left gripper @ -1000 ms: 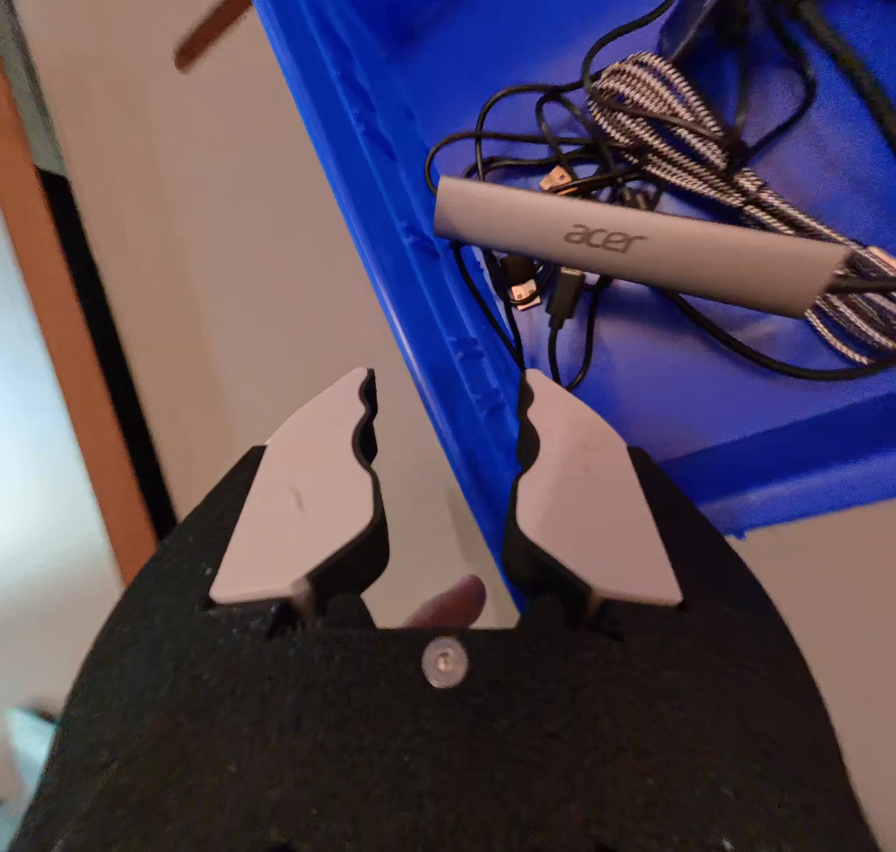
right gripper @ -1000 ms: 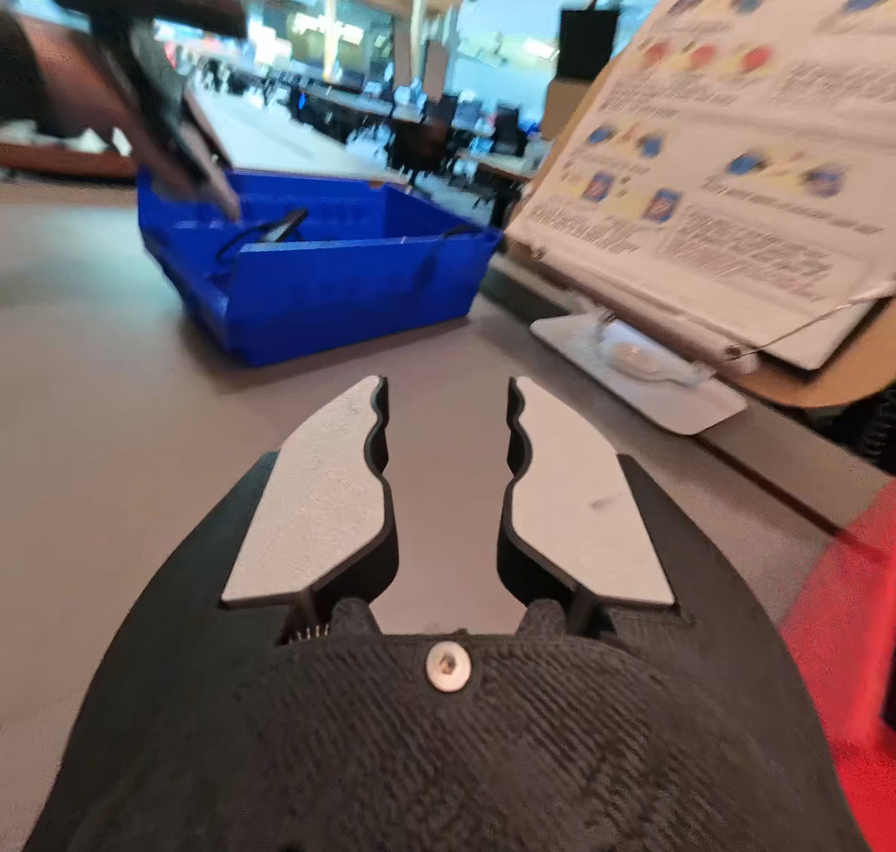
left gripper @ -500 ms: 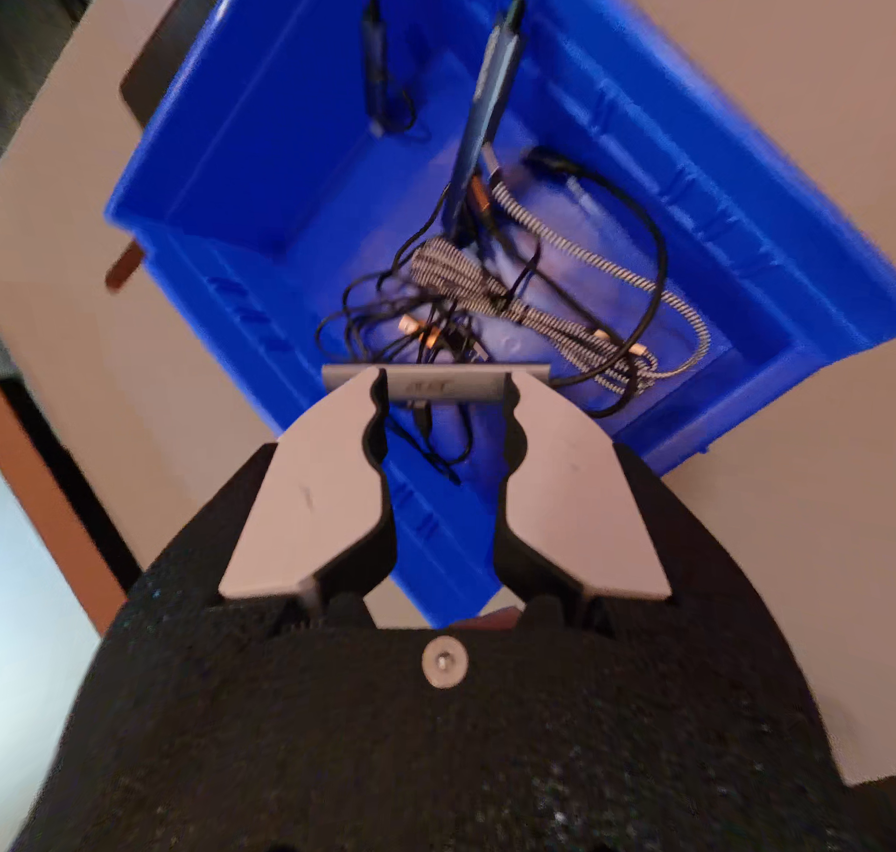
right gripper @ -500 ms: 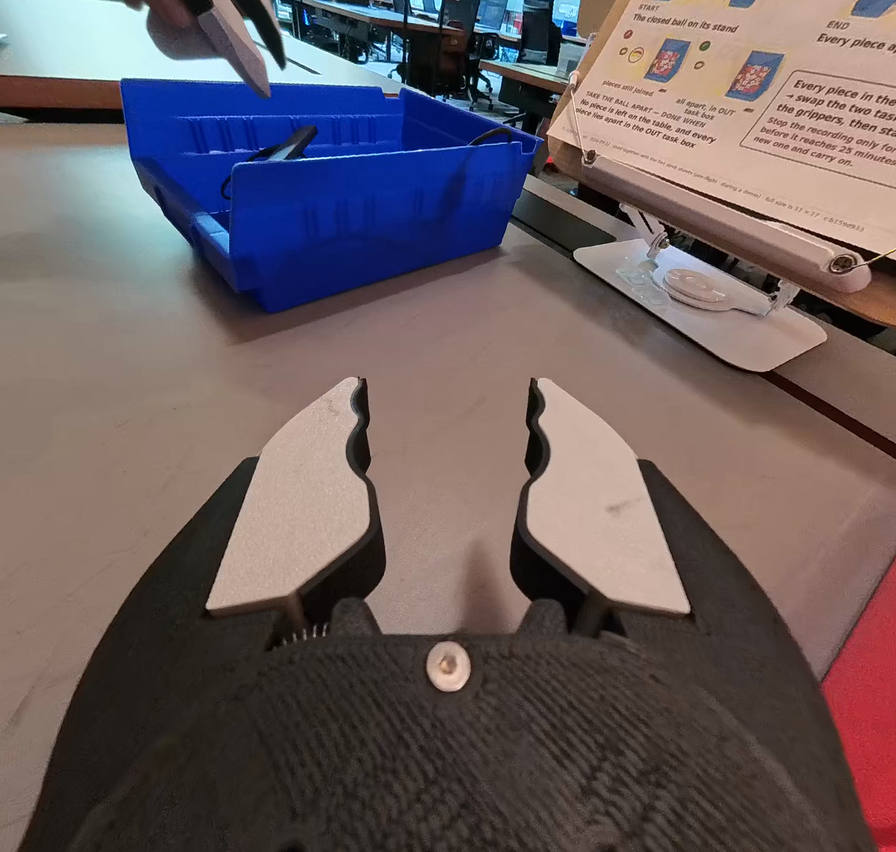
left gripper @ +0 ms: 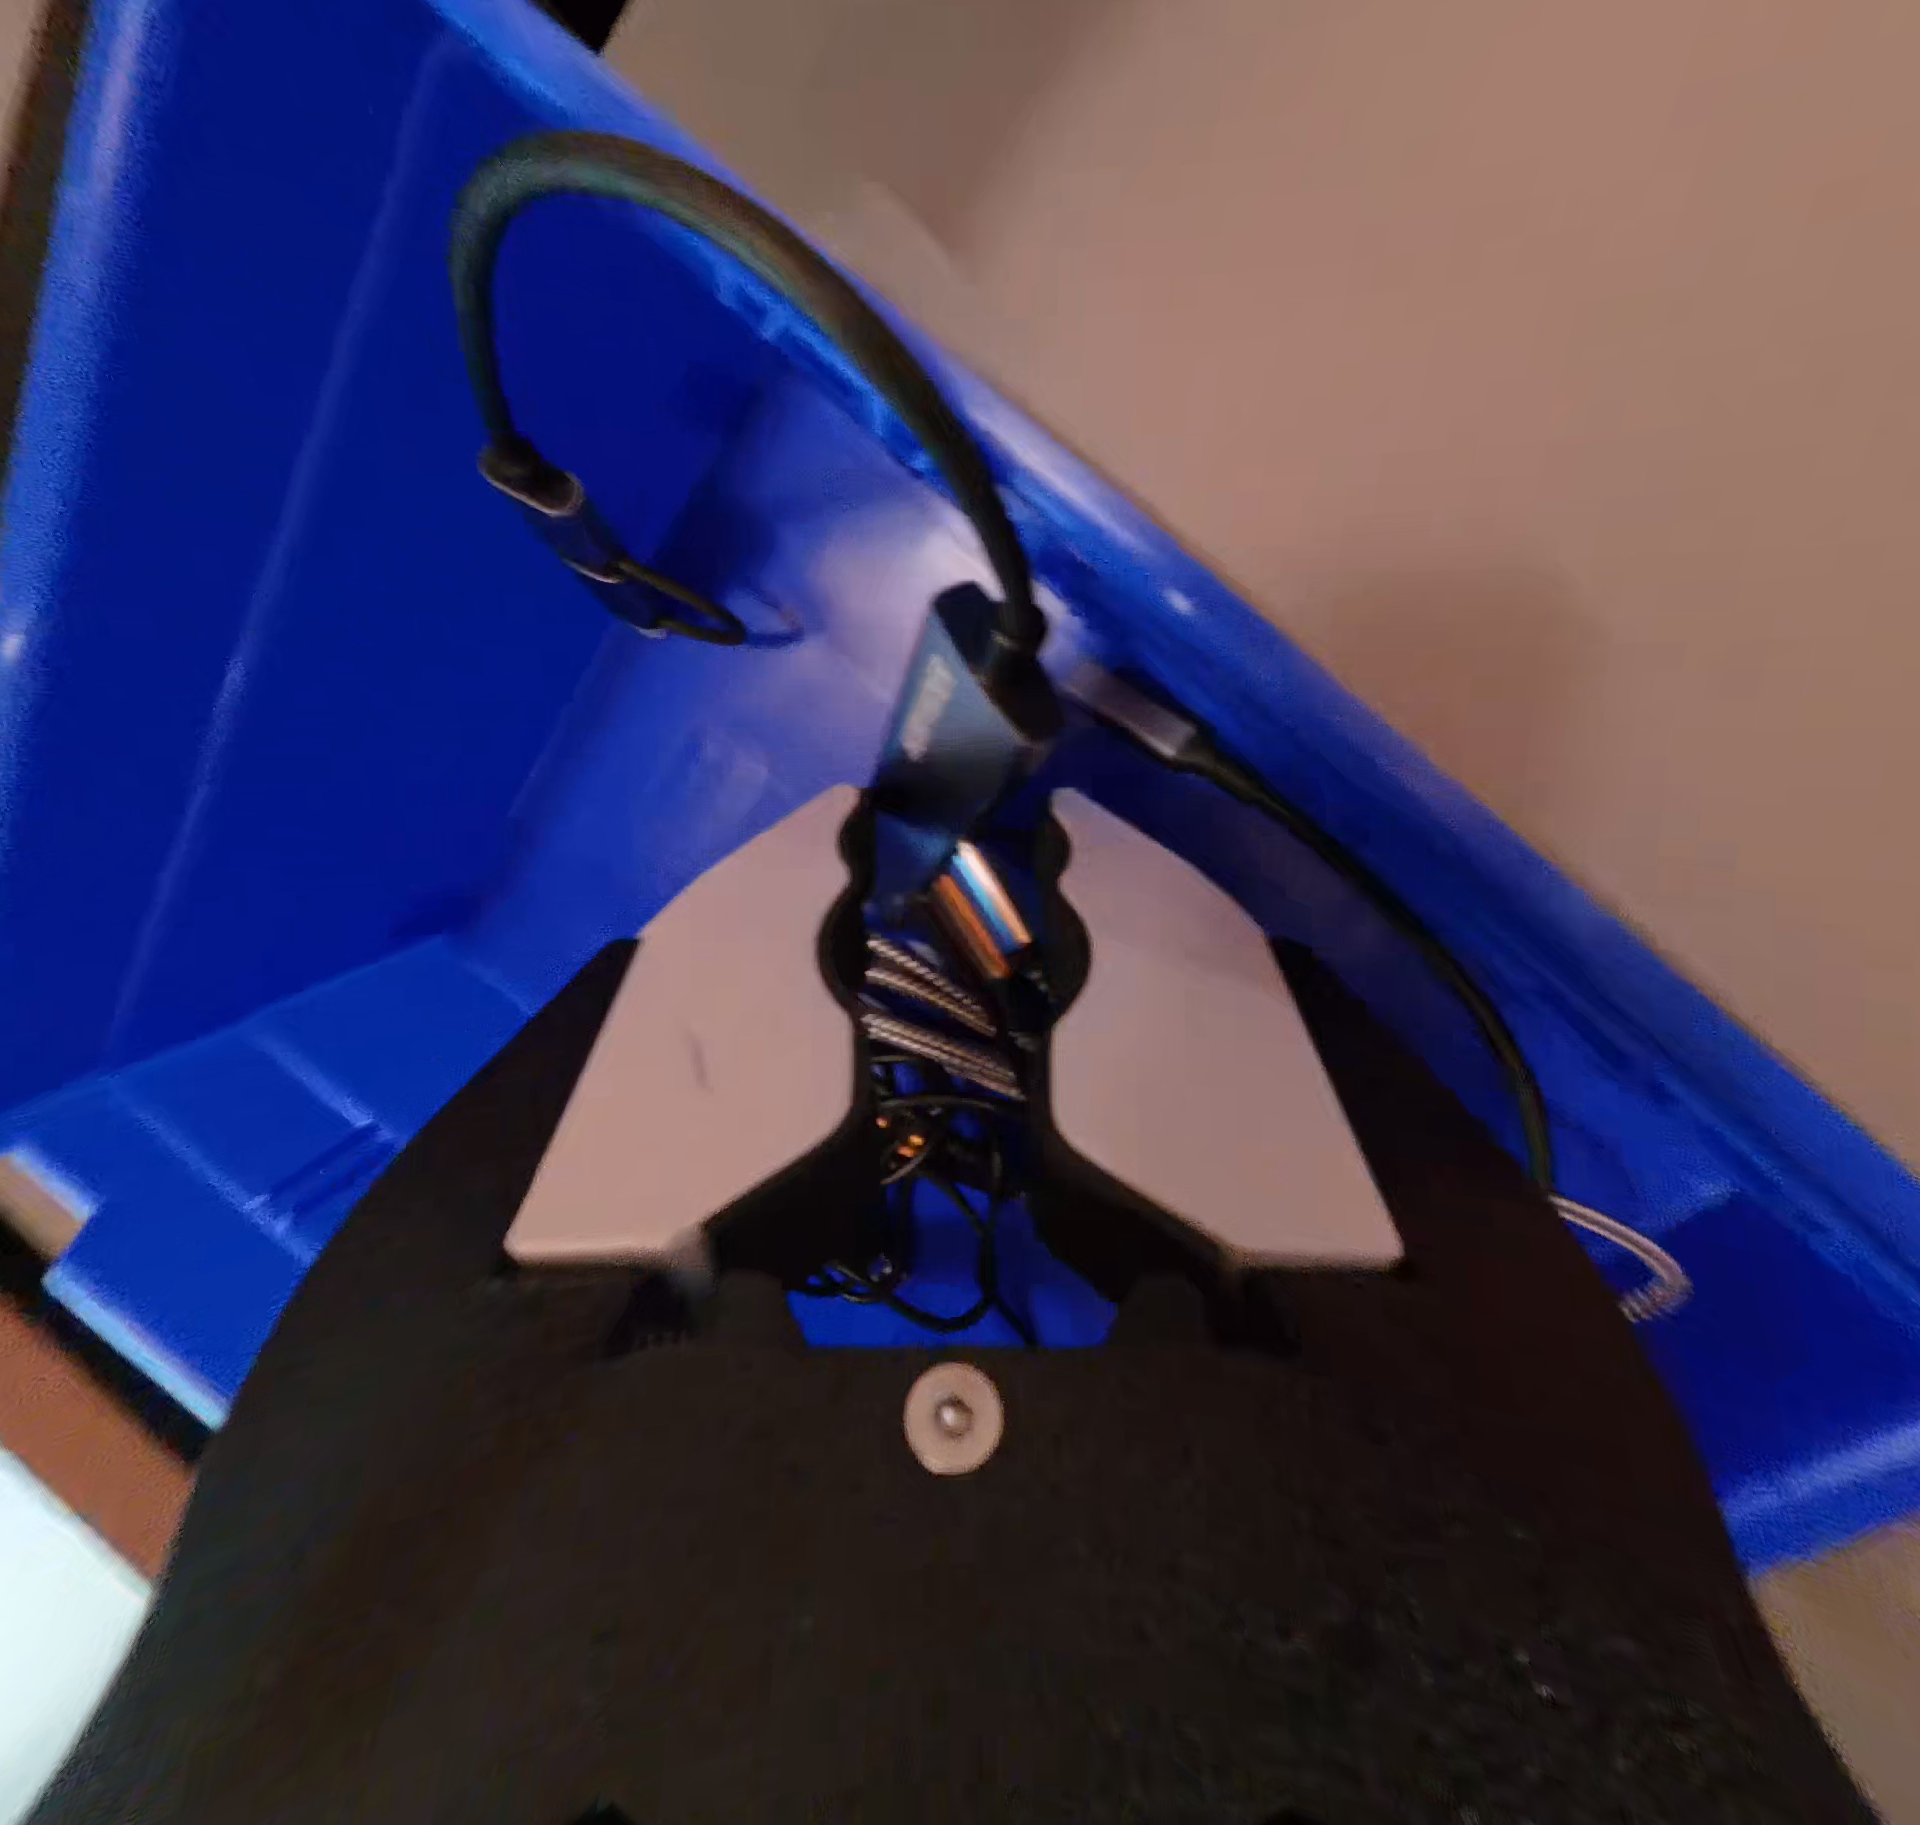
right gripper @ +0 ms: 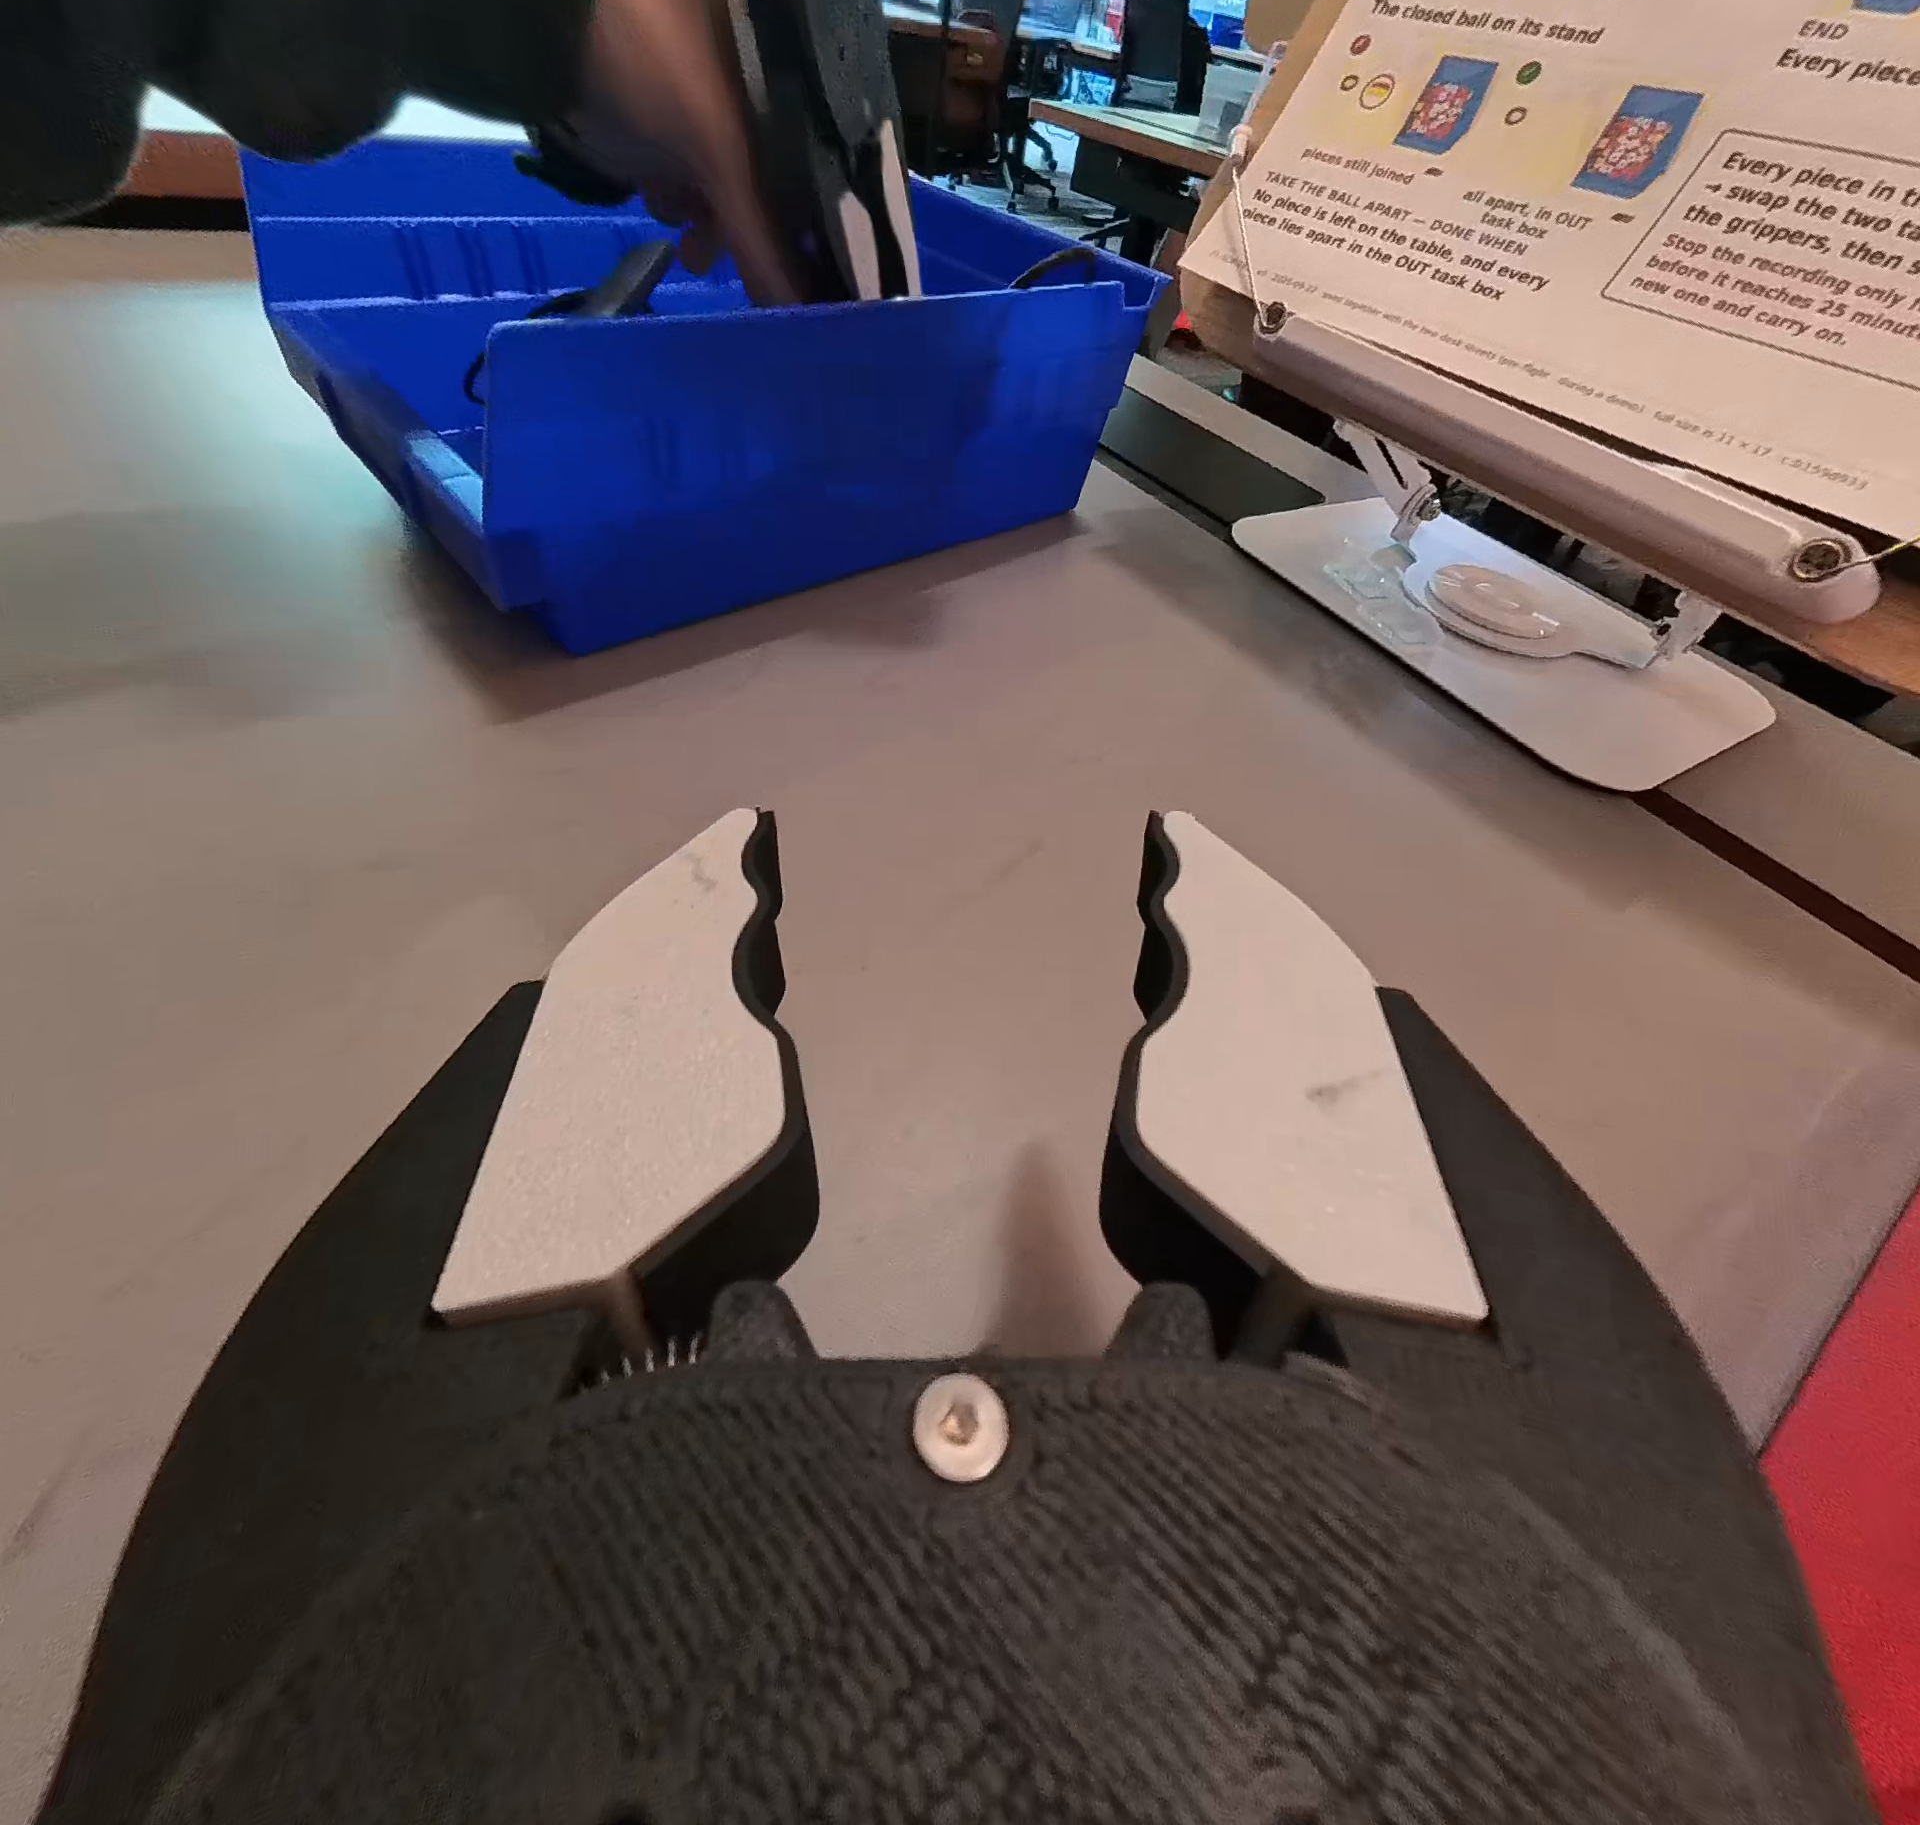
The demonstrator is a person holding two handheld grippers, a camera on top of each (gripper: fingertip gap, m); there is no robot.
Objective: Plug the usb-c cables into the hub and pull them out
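My left gripper [left gripper: 956,807] is down inside the blue bin [left gripper: 312,632], its jaws narrowed onto a dark grey hub [left gripper: 956,726] that stands between the fingertips. A black cable [left gripper: 727,248] loops from the hub's top to a free plug [left gripper: 530,487]. A silver plug [left gripper: 982,918] sits in the hub's lower end, above braided cables [left gripper: 935,1027]. Another plug [left gripper: 1132,710] lies by the bin wall. In the right wrist view, my right gripper [right gripper: 956,830] is open and empty over the grey table [right gripper: 312,840], well short of the bin [right gripper: 790,445], where the left gripper [right gripper: 878,248] reaches in.
A tilted board with an instruction sheet [right gripper: 1558,165] stands on a white base [right gripper: 1507,674] right of the bin. A red surface [right gripper: 1860,1463] lies at the table's right edge. A hand and dark sleeve [right gripper: 644,113] hold the left gripper above the bin.
My left gripper has dropped from above the bin down into it, and its jaws have narrowed around the dark hub. My right gripper has stayed open in about the same place.
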